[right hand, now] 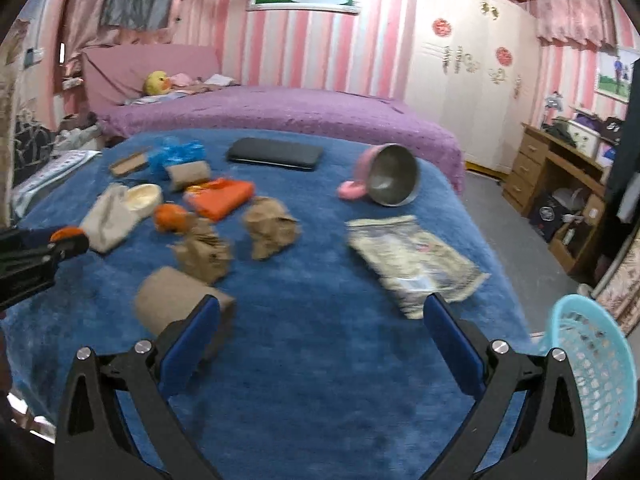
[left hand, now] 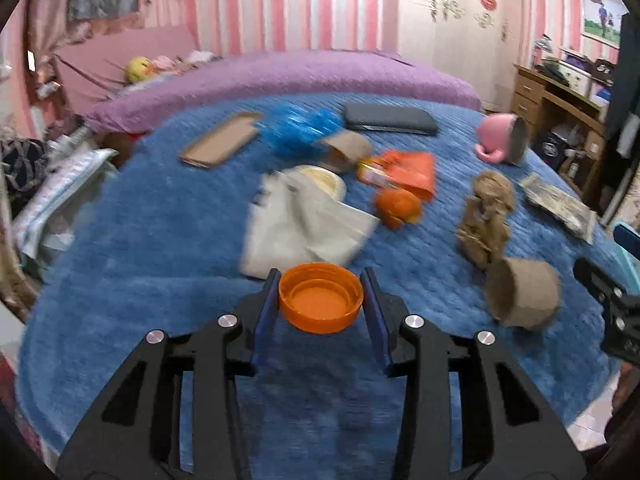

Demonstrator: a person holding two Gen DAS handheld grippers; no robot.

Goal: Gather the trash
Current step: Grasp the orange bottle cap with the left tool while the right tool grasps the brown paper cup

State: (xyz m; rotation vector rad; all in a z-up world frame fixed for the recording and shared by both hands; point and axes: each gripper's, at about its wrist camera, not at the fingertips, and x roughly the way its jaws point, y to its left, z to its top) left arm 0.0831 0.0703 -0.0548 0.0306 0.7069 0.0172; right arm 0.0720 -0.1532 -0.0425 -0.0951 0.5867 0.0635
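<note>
The left gripper [left hand: 321,305] has its fingers closed on an orange cap [left hand: 321,302], held above the blue blanket [left hand: 160,220]. The right gripper [right hand: 320,330] is wide open and empty. Next, the cap probably must go into the basket [right hand: 592,384] at the far right.

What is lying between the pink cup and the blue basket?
In the right wrist view, a flat silvery printed packet lies on the blue blanket between the tipped pink cup and the blue basket.
</note>
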